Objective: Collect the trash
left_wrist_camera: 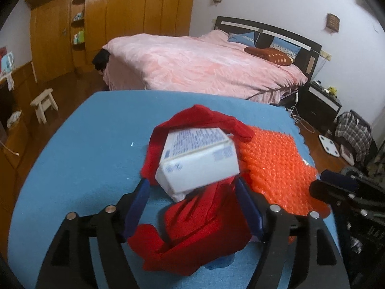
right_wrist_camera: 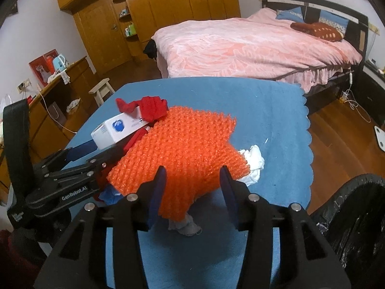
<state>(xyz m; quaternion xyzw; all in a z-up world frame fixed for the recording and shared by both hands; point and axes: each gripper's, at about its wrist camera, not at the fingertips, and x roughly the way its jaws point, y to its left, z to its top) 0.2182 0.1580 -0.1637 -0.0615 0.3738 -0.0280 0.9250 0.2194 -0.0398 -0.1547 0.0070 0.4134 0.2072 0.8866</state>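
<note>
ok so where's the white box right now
The white box lies on the red cloth on the blue table, just ahead of the open left gripper, with the orange bubble wrap on its right.

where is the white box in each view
Left wrist view: the white box sits mid-frame, tilted on the red cloth, just ahead of the left gripper, between its open fingers.
Right wrist view: the white box is at left of centre, at the left edge of the orange bubble wrap.
Shared landmark: the orange bubble wrap on the blue tabletop; the pink bed lies behind in both.
</note>
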